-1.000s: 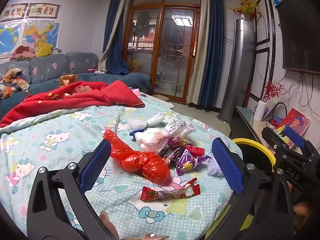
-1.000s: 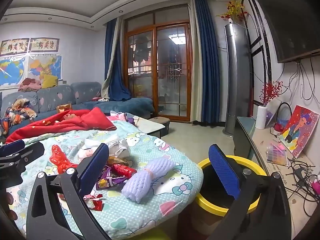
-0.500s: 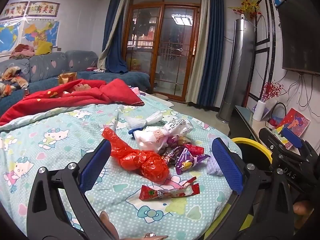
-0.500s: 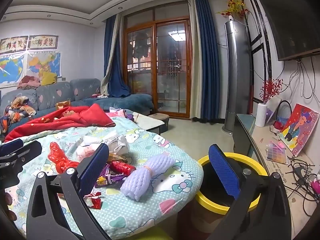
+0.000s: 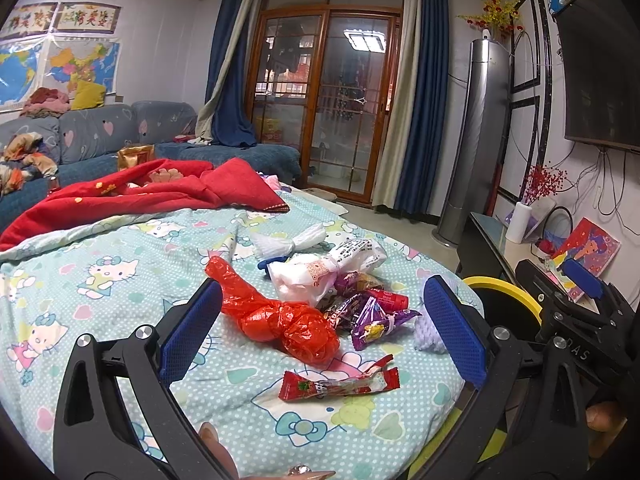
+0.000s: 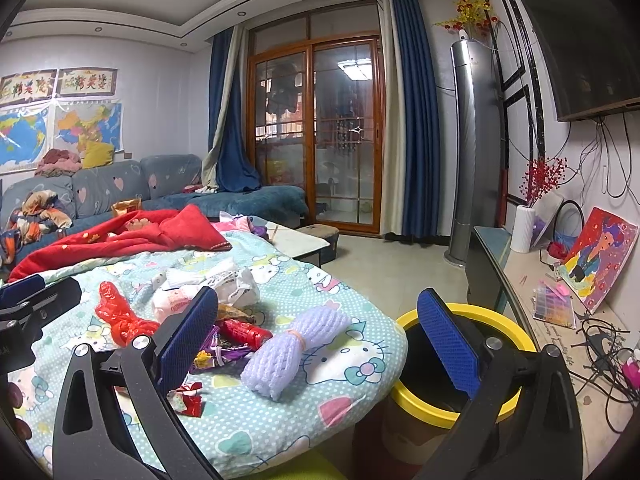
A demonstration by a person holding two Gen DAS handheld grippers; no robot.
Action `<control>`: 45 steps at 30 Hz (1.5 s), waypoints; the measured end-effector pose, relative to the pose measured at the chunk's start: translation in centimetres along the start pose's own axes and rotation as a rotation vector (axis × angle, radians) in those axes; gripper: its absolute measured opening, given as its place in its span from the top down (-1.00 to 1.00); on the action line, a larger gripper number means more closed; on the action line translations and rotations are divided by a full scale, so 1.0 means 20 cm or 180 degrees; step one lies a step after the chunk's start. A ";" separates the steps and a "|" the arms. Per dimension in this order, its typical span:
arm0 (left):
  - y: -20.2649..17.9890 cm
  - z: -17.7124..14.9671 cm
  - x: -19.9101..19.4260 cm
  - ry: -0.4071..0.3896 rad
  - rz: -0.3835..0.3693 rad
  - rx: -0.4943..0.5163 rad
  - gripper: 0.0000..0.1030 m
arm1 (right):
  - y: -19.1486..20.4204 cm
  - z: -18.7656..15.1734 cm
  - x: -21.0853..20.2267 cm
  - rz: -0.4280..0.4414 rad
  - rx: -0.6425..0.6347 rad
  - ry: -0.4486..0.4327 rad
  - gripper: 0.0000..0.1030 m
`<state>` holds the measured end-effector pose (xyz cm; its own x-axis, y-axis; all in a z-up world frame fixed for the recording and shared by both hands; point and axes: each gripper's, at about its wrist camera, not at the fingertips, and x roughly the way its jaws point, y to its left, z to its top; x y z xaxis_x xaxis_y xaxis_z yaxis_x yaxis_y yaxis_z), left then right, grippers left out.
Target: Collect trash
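Trash lies on a Hello Kitty quilt (image 5: 120, 280): a knotted red plastic bag (image 5: 280, 320), a red snack wrapper (image 5: 340, 384), purple candy wrappers (image 5: 376, 320), a white bag (image 5: 316, 276) and white foam netting (image 5: 288, 242). A purple foam net (image 6: 292, 344) lies near the quilt's right edge. A yellow-rimmed bin (image 6: 460, 364) stands right of it. My left gripper (image 5: 320, 336) is open and empty above the red bag. My right gripper (image 6: 320, 336) is open and empty, between the purple net and the bin.
A red blanket (image 5: 140, 196) lies at the quilt's far side, with a blue sofa (image 5: 100, 140) behind. A TV bench (image 6: 560, 320) with a painting, cables and a vase runs along the right wall. A tower air conditioner (image 6: 468, 152) stands by the curtains.
Both views have shifted slightly; the trash sits a little lower and closer in the left wrist view. Both grippers stay open and empty.
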<state>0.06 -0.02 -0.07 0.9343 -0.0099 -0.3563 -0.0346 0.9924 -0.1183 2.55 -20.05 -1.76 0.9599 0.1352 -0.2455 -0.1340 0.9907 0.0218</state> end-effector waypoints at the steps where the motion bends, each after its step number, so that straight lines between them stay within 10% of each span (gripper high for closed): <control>1: 0.00 0.00 0.00 -0.0001 -0.0001 0.0002 -0.80 | 0.00 0.00 0.00 -0.0002 0.0000 -0.0001 -0.88; 31: 0.03 -0.02 0.01 0.0060 0.0046 -0.0036 -0.80 | 0.03 -0.03 0.06 0.0017 -0.0030 0.0167 -0.88; 45: 0.25 -0.04 0.13 0.0345 0.0321 -0.0503 -0.80 | 0.12 -0.08 0.34 0.0260 -0.0191 0.1036 -0.88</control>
<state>2.07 4.90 -2.36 0.8800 0.0668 -0.4702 -0.1890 0.9575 -0.2177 8.33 -16.84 -4.97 0.8177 0.1937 -0.5420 -0.2308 0.9730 -0.0004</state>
